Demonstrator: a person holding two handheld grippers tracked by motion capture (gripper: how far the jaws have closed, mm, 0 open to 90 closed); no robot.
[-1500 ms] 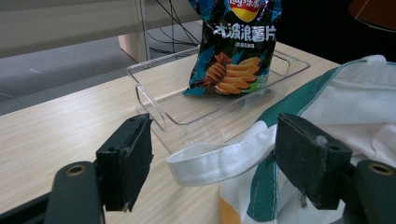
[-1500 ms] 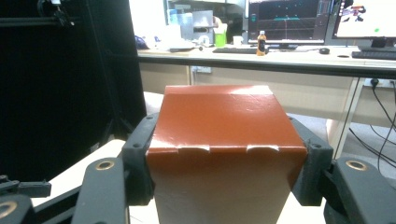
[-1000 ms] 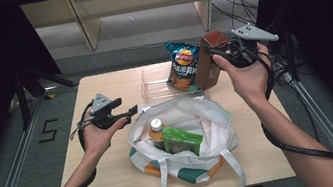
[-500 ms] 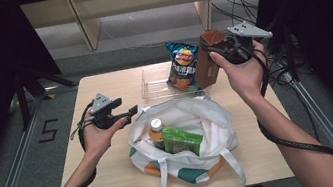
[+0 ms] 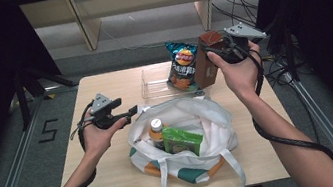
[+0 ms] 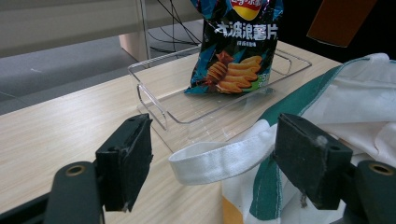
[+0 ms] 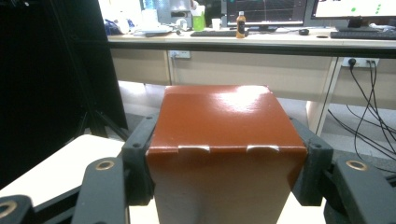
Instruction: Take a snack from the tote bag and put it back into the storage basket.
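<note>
My right gripper (image 5: pixel 220 50) is shut on a brown carton (image 5: pixel 207 64), held upright in the air at the far right of the table, beside a chips bag (image 5: pixel 181 65). In the right gripper view both pads press the carton's (image 7: pixel 224 158) sides. My left gripper (image 5: pixel 132 111) stands open at the left rim of a white and green tote bag (image 5: pixel 211 119). The bag's white strap (image 6: pixel 219 158) lies between its jaws, and the pads do not touch it. The chips bag (image 6: pixel 238 46) stands in a clear tray (image 6: pixel 159 95).
Inside the tote bag are an orange-capped bottle (image 5: pixel 155 127) and a green packet (image 5: pixel 182 141). The clear tray (image 5: pixel 153 83) sits at the table's far middle. Bare tabletop (image 5: pixel 117 177) lies at the near left. Dark curtains and rails flank the table.
The right hand with the carton has edged a little to the left, toward the chips bag. The left hand has kept still.
</note>
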